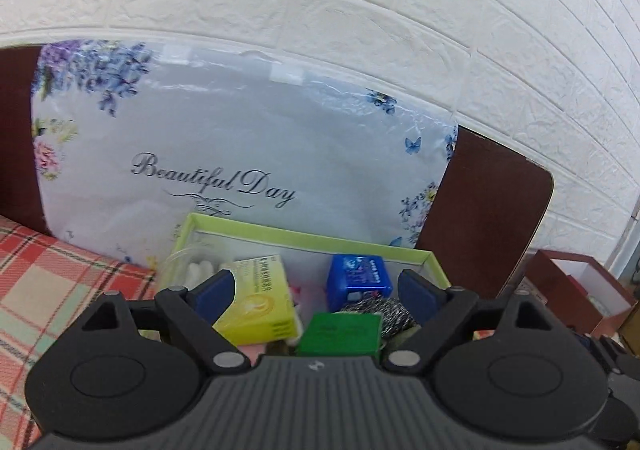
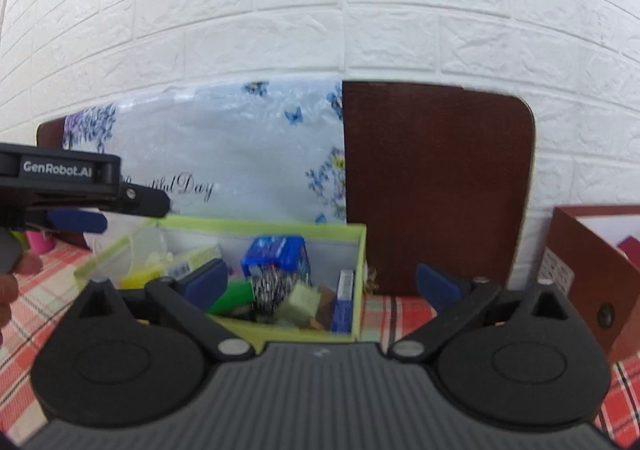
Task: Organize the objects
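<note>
The green-rimmed box [image 2: 357, 274] sits on the plaid tabletop [image 2: 396, 310], backed against the flowered pillow [image 1: 240, 138] and just left of the dark headboard [image 2: 436, 186]; likely it serves as the collecting bin, since the yellow carton [image 1: 260, 294], blue packet [image 1: 356, 278], steel scourer [image 2: 268, 286] and green box [image 1: 340, 334] already lie inside it. Both tongs stand wide apart and empty: the left tongs [image 1: 316, 290] tilt down over the box, the right tongs [image 2: 324, 286] straddle its right wall, angled slightly downward
</note>
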{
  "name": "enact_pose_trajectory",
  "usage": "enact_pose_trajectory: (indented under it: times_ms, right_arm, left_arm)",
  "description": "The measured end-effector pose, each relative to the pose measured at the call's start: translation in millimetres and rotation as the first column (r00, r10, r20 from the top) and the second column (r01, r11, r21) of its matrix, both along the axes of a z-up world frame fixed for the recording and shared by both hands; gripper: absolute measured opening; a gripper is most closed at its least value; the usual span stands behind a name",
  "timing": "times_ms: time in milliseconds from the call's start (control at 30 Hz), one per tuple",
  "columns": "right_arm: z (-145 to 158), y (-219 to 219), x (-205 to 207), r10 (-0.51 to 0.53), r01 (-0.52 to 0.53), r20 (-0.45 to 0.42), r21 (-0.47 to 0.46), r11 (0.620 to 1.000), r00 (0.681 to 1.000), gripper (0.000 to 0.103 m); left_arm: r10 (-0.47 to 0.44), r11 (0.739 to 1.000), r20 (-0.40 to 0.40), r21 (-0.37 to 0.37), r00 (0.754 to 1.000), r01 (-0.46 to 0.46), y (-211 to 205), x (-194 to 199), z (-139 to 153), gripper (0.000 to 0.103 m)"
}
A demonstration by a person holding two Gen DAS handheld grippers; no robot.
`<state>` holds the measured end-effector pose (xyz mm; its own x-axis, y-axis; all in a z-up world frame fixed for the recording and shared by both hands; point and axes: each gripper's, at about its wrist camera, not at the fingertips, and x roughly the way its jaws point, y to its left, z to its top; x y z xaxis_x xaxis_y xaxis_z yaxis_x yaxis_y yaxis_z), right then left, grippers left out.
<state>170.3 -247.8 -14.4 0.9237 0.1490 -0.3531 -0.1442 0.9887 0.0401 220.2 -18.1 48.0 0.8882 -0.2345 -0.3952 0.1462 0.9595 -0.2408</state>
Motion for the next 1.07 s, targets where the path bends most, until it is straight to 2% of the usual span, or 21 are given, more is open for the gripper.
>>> enact_pose_trajectory:
  times_ms: [133, 333, 433, 633, 933, 1067]
  right_arm:
    - [-2.6, -5.3, -20.1, -0.002, 0.006, -0.103, 0.037, 0.999, 0.995, 0.103]
    - [-1.6, 10.2, -53.9, -0.020, 0.026, -0.273, 0.016, 1.000, 0.962, 0.103]
    - [-3.2, 20.2, -76.9, -0.015, 0.015, -0.280, -0.003, 1.000, 0.960, 0.103]
    - [-6.4, 32.9, -114.6, -0.026, 0.022, -0.293, -0.017, 1.000, 0.956, 0.103]
    - [-13.0, 46.8, -141.8, -0.058, 0.042, -0.300, -0.061, 0.997, 0.952, 0.103]
    - [-11.5, 49.8, -147.2, -0.065, 0.043, -0.285, -0.081, 0.996, 0.956, 0.103]
  left_arm:
    - [0.017, 0.999, 0.002, 0.044, 1.000, -0.017, 5.1, -31.1, -1.0, 0.092]
    - [0.011, 0.998, -0.150, 0.060, 0.989, -0.002, 10.5, -73.9, -9.9, 0.092]
    - [0.033, 0.997, -0.159, 0.077, 0.987, -0.021, 13.4, -99.0, -17.1, 0.092]
    - [0.063, 0.979, -0.152, 0.203, 0.986, -0.032, 10.3, -139.2, -25.5, 0.092]
    - [0.068, 0.965, -0.140, 0.262, 0.988, -0.029, 13.6, -170.3, -29.4, 0.092]
    - [0.083, 0.964, -0.137, 0.261, 0.987, -0.045, 19.5, -176.2, -28.7, 0.092]
